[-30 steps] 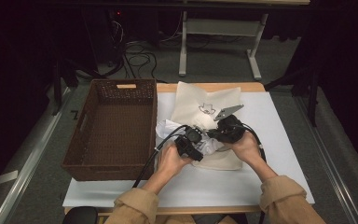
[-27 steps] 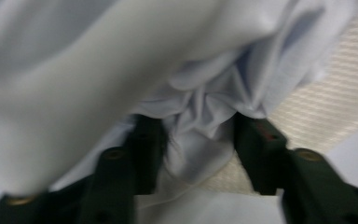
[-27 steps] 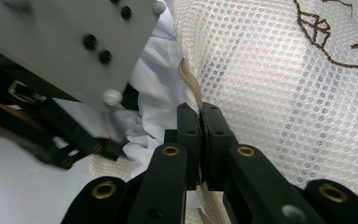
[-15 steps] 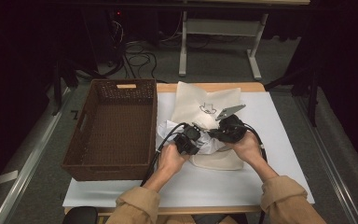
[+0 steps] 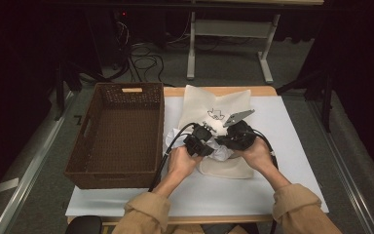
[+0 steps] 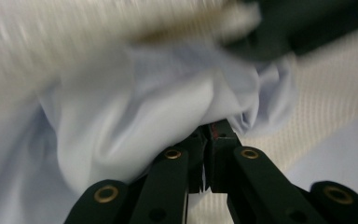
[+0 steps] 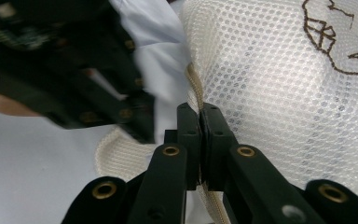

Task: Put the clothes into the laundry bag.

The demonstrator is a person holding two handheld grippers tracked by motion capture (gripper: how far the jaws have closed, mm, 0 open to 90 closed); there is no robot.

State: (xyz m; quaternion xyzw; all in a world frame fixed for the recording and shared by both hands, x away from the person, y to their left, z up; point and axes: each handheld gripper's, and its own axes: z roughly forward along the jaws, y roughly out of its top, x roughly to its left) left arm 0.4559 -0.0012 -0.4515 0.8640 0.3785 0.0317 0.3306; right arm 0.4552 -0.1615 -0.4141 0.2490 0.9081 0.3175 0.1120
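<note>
A cream mesh bag (image 5: 214, 105) with a dark stitched figure lies on the white table cover. A crumpled white cloth (image 5: 221, 152) sits at its near mouth. In the left gripper view my left gripper (image 6: 208, 133) has just been closing and is shut, pinching a fold of the white cloth (image 6: 135, 112), with the mesh bag (image 6: 317, 93) behind. My right gripper (image 7: 199, 112) is shut on the corded rim of the mesh bag (image 7: 270, 84), and the white cloth (image 7: 154, 32) lies just left of it. From above, the left gripper (image 5: 202, 141) and the right gripper (image 5: 226, 141) almost touch.
A dark brown wicker basket (image 5: 129, 88) stands empty on the table's left, close to my left hand. The white table cover (image 5: 292, 146) shows bare to the right of the bag and toward the near edge. Cables and a desk frame lie on the floor beyond.
My left gripper has shifted a little toward the bag's mouth and has shut on the white cloth. The right gripper has kept its place on the bag's rim.
</note>
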